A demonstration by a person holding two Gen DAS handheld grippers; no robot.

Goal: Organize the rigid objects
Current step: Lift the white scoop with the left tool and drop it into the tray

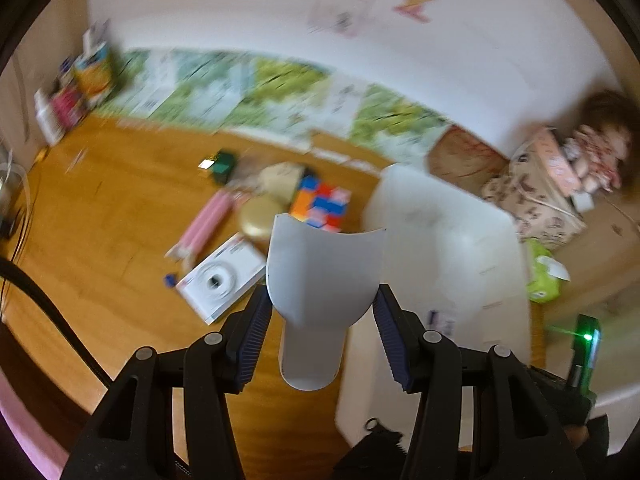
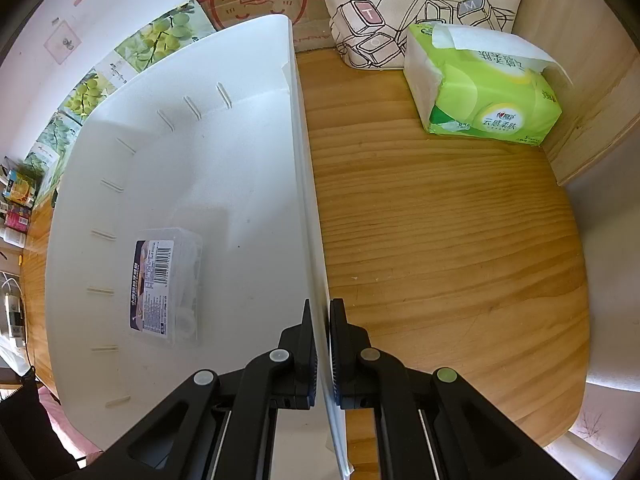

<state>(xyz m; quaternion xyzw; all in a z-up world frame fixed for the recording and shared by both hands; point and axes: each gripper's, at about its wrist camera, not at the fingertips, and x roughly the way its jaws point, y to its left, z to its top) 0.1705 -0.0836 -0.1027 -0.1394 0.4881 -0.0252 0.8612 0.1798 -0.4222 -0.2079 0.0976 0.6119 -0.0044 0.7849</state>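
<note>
My left gripper [image 1: 324,298] is shut on a pale grey scoop-shaped object [image 1: 324,256], with the blue pads pressing its sides and its flared end pointing away. It hangs above the wooden table [image 1: 120,240], beside a white plastic bin [image 1: 452,248]. On the table beyond lie a white camera box [image 1: 222,276], a pink item [image 1: 208,220], a gold round lid [image 1: 260,220] and a colourful cube box [image 1: 322,204]. My right gripper [image 2: 323,308] is shut on the right wall of the white bin [image 2: 192,152]. A clear labelled plastic box [image 2: 168,284] lies inside the bin.
A green tissue pack [image 2: 480,88] and a printed tote bag [image 2: 420,0] stand at the back right, against a wooden side panel [image 2: 592,80]. A cardboard box [image 2: 260,0] sits behind the bin. Small cartons [image 1: 84,80] stand at the far left corner.
</note>
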